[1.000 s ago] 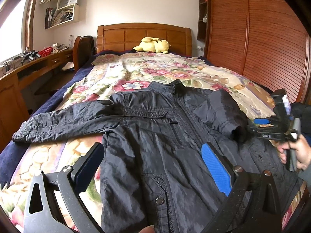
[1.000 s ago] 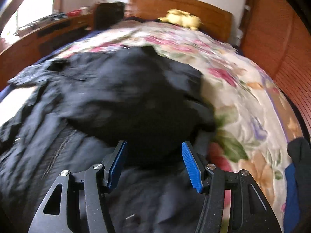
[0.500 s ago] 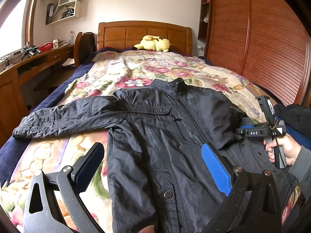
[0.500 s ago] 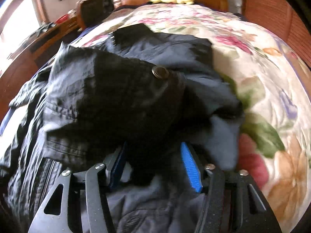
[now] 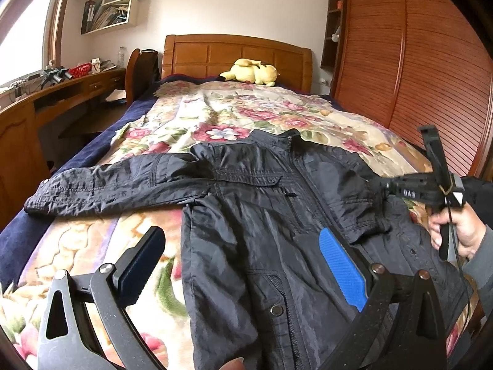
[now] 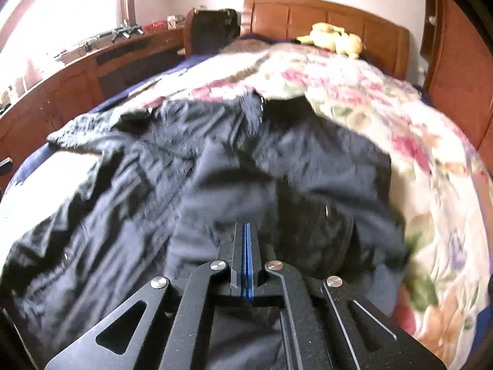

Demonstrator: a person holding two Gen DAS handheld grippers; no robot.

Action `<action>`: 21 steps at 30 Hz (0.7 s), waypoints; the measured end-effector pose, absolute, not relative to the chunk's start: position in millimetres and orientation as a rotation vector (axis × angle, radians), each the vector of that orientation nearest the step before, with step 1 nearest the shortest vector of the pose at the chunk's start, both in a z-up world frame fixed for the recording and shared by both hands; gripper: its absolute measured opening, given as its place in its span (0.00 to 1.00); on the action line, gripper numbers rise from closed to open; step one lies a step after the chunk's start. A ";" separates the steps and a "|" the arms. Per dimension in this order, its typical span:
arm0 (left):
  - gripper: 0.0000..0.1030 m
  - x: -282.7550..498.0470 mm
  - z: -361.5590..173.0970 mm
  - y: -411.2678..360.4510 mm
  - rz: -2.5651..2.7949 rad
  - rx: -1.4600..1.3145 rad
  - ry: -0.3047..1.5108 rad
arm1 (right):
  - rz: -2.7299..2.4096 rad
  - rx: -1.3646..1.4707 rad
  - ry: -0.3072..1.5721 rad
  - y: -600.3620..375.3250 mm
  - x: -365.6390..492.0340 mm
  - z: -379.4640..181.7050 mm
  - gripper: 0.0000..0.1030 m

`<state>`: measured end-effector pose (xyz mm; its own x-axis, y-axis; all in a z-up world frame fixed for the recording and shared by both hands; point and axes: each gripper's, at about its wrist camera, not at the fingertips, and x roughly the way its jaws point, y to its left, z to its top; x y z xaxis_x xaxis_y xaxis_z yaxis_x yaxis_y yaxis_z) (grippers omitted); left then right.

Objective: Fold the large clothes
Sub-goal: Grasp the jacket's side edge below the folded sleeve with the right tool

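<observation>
A large black jacket (image 5: 262, 215) lies front up on the floral bedspread (image 5: 246, 114), collar toward the headboard. Its left sleeve (image 5: 101, 185) stretches out to the left; its right sleeve (image 5: 357, 200) is folded in over the chest. My left gripper (image 5: 240, 265) is open and empty, hovering above the jacket's lower front. My right gripper (image 6: 246, 237) has its jaws pressed together just above the jacket (image 6: 215, 185); no cloth shows between them. It also shows at the right of the left wrist view (image 5: 382, 185), beside the folded sleeve.
A wooden headboard (image 5: 237, 52) with a yellow plush toy (image 5: 252, 72) is at the far end. A wooden desk (image 5: 46, 98) and chair (image 5: 144, 67) run along the left. A slatted wooden wardrobe (image 5: 431, 71) stands on the right.
The right gripper let go of the right sleeve, laid over the jacket's chest, drew back to the right and closed its jaws. The left gripper stayed open and rose slightly.
</observation>
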<state>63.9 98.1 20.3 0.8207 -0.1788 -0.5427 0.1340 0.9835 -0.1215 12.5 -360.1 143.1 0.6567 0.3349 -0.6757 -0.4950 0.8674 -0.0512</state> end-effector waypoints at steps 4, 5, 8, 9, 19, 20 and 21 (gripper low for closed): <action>0.98 63.7 19.2 99.4 -0.176 -0.079 0.589 | 0.350 -0.233 0.746 -366.8 27.2 124.9 0.22; 0.98 64.3 18.0 98.6 -0.183 -0.076 0.594 | 0.317 -0.226 0.761 -372.1 31.6 118.4 0.45; 0.98 69.6 9.6 91.7 -0.218 -0.055 0.630 | 0.272 -0.149 0.799 -387.9 53.7 97.5 0.62; 0.98 71.2 6.0 87.8 -0.225 -0.043 0.641 | 0.273 -0.126 0.818 -393.0 59.7 90.5 0.64; 0.98 82.2 -19.2 57.5 -0.261 0.042 0.724 | 0.419 -0.100 0.960 -383.4 83.4 41.1 0.58; 0.98 82.4 -21.0 56.8 -0.277 0.032 0.730 | 0.425 -0.121 0.957 -378.6 84.1 40.4 0.52; 0.98 83.2 -22.6 56.3 -0.292 0.020 0.739 | 0.430 -0.134 0.955 -377.1 84.5 39.8 0.46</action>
